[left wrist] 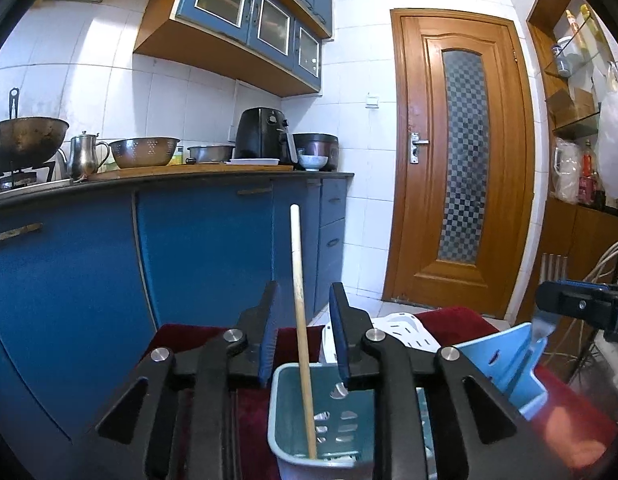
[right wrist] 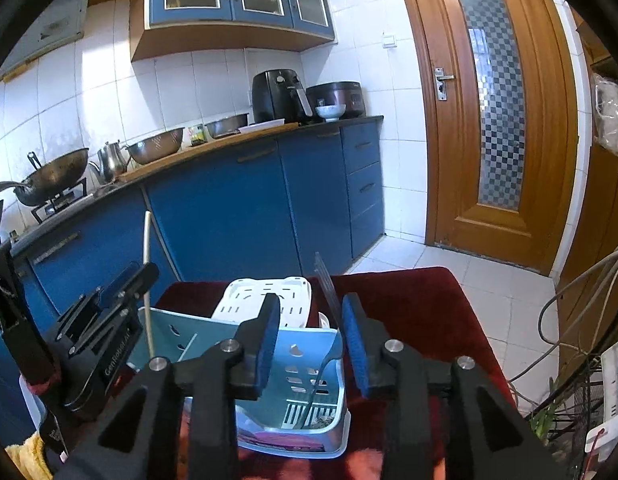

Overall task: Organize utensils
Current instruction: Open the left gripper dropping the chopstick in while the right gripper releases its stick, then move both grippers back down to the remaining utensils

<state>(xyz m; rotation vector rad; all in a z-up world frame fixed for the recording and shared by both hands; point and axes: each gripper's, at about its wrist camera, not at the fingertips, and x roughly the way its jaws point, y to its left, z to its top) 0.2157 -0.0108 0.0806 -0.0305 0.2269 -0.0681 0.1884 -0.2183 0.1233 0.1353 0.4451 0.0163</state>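
A light blue utensil caddy [left wrist: 293,432] [right wrist: 293,364] stands on a dark red cloth. A wooden chopstick [left wrist: 299,312] [right wrist: 147,280] stands upright in its left compartment, between the open jaws of my left gripper [left wrist: 303,300], not touched. My left gripper also shows in the right wrist view [right wrist: 129,280]. A metal utensil [right wrist: 325,292] stands in the right compartment, its handle rising between the open jaws of my right gripper [right wrist: 311,312]. My right gripper shows at the edge of the left wrist view [left wrist: 577,304]. A white perforated tray [right wrist: 269,296] [left wrist: 401,328] lies behind the caddy.
The red cloth [right wrist: 409,300] covers a small table. Blue kitchen cabinets [right wrist: 229,208] with a worktop full of bowls, a wok and an air fryer [right wrist: 277,94] stand behind. A wooden door [right wrist: 493,112] is on the right. Cables [right wrist: 569,320] hang at the right.
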